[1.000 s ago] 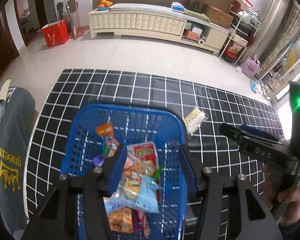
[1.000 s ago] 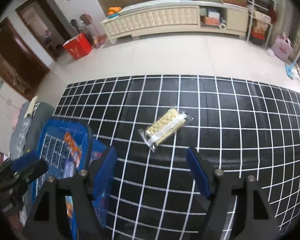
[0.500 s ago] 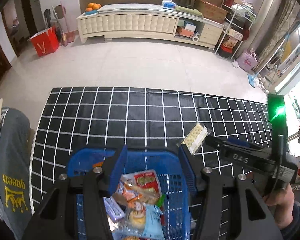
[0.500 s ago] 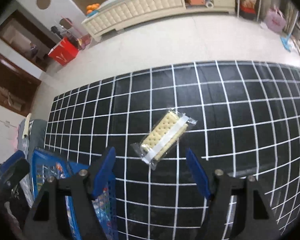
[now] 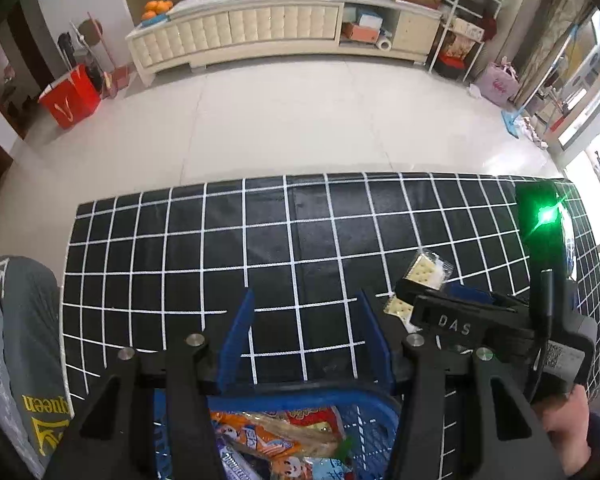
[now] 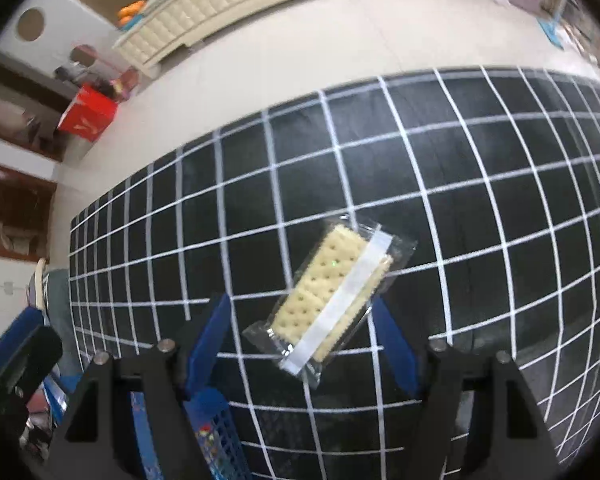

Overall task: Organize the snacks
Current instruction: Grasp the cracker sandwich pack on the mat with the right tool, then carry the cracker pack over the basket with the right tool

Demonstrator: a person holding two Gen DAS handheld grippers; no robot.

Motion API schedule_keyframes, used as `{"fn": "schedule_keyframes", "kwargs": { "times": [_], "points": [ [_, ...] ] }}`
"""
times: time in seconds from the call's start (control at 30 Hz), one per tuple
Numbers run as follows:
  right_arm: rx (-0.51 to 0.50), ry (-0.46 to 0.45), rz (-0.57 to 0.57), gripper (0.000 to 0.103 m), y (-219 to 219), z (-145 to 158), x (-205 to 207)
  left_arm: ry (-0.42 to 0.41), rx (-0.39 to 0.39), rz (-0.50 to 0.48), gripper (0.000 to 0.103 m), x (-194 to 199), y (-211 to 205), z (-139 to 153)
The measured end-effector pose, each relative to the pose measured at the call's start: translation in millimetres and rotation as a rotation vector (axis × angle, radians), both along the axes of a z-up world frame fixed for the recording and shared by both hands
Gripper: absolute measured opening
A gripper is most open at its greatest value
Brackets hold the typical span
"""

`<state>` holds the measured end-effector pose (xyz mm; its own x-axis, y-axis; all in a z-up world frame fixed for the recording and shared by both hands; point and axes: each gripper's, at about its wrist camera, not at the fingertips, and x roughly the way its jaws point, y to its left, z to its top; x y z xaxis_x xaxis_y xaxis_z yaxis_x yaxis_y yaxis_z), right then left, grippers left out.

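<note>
Hovering my right fingers [image 6: 302,330] spread around the cracker packet [image 6: 330,292] on the counter [image 6: 480,184] (left fingers [image 5: 302,334] empty, parted): slippery wrapping could skid aside when I pinch.

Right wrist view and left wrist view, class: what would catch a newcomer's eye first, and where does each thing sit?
The clear-wrapped cracker packet stands out, lying alone on the black, white-gridded tablecloth just ahead of the open right gripper. Next comes the blue basket of bright snack packets at the cloth's near edge, under the left gripper. A green light glows on the right-hand device.
</note>
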<state>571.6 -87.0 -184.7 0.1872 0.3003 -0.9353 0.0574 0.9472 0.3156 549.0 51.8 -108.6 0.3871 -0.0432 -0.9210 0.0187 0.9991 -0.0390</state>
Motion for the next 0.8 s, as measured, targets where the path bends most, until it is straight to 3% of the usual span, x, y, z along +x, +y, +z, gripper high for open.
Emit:
{"fn": "schedule_keyframes", "kwargs": {
  "times": [0.43, 0.47, 0.53, 0.6, 0.7, 0.8],
  "points": [
    [-0.126, 0.0, 0.033, 0.076, 5, -18, 11, 0.068, -0.003, 0.031, 0.051, 21, 11, -30],
    [-0.142, -0.01, 0.041, 0.075, 6, -18, 10, 0.072, -0.012, 0.027, 0.051, 21, 11, -31],
    [-0.204, -0.038, 0.066, 0.059, 11, -17, 4, 0.077, -0.013, 0.034, 0.051, 21, 12, -33],
    [-0.215, -0.06, 0.099, 0.054, 10, -16, 0, 0.071, -0.002, 0.035, 0.051, 17, 12, -33],
    [-0.185, -0.045, 0.12, 0.052, 4, -12, -9, 0.082, -0.039, 0.029, 0.051, 15, 14, -29],
    [-0.184, -0.119, 0.138, 0.052, -5, 15, -28, 0.069, -0.055, 0.025, 0.051, 10, 14, -20]
  ]
}}
